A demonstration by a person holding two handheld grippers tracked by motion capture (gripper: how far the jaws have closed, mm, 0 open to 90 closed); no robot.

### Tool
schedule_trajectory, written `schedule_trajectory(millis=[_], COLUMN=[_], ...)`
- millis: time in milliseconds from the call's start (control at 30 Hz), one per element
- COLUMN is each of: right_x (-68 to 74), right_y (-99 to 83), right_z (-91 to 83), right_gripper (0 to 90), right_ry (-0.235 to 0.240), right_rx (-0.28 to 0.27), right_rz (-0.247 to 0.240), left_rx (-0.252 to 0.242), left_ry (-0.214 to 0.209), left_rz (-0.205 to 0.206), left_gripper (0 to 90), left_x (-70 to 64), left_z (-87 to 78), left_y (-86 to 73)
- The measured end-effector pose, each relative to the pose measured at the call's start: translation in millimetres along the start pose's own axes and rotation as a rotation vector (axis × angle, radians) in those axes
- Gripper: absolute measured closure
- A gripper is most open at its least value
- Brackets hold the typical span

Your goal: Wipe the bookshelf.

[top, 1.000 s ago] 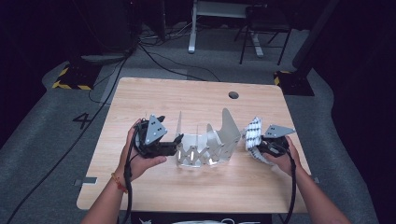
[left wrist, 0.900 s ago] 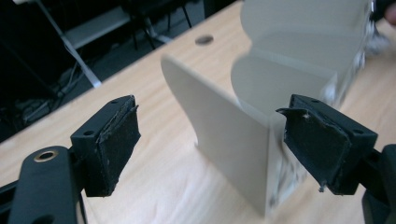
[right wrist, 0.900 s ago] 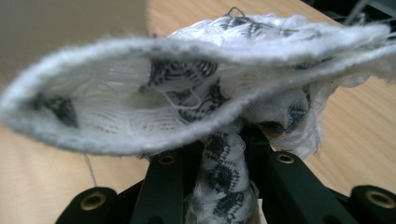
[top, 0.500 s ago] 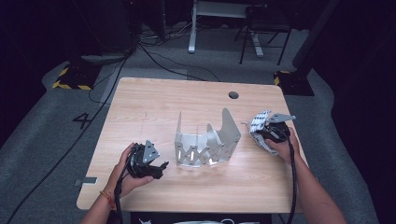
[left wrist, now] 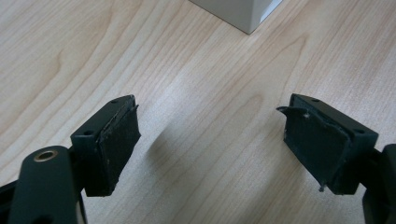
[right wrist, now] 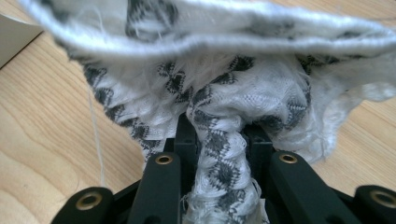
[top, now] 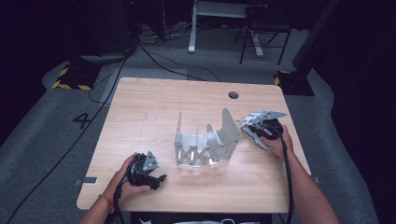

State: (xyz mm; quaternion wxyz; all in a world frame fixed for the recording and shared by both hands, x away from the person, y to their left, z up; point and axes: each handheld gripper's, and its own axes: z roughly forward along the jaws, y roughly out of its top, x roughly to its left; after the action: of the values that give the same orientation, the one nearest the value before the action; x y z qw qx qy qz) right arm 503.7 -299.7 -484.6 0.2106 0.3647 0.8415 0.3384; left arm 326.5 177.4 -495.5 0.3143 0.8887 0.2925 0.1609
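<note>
On the right side of the counter [top: 154, 100], just beside the tall end of the grey metal rack [top: 205, 144]: one black-and-white patterned cloth [right wrist: 219, 98], a bunched fold pinched in the closed jaws of the right gripper [top: 261, 127], the rest hanging loose. Risk: a slack edge or stray thread may catch on the rack's upright fins, or the narrow pinch may slip. Left gripper [left wrist: 210, 144]: jaws wide open, empty, low over bare wood near the front left, too far off to steady the rack should it tip.

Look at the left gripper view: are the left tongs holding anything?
No, the left tongs stand wide open with only bare wooden table between the pads.
</note>
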Motion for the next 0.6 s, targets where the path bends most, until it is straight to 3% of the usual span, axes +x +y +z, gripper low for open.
schedule_trajectory(millis=[233,300,600], right_x=[1.3,2.3,5.7], right_y=[1.2,1.7,6.6], right_z=[9.7,11.0,8.4], right_gripper=[66.2,60.8,47.0], right_ry=[0.008,0.013,0.013], right_rx=[0.01,0.013,0.035], right_rz=[0.015,0.018,0.007], left_rx=[-0.046,-0.044,-0.042], left_ry=[-0.064,-0.09,-0.085], left_rz=[-0.035,-0.075,-0.082], left_gripper=[15.6,15.2,12.8], left_x=[8.5,13.7,14.0], left_z=[3.8,5.2,6.9], left_y=[-7.1,-9.1,-7.7])
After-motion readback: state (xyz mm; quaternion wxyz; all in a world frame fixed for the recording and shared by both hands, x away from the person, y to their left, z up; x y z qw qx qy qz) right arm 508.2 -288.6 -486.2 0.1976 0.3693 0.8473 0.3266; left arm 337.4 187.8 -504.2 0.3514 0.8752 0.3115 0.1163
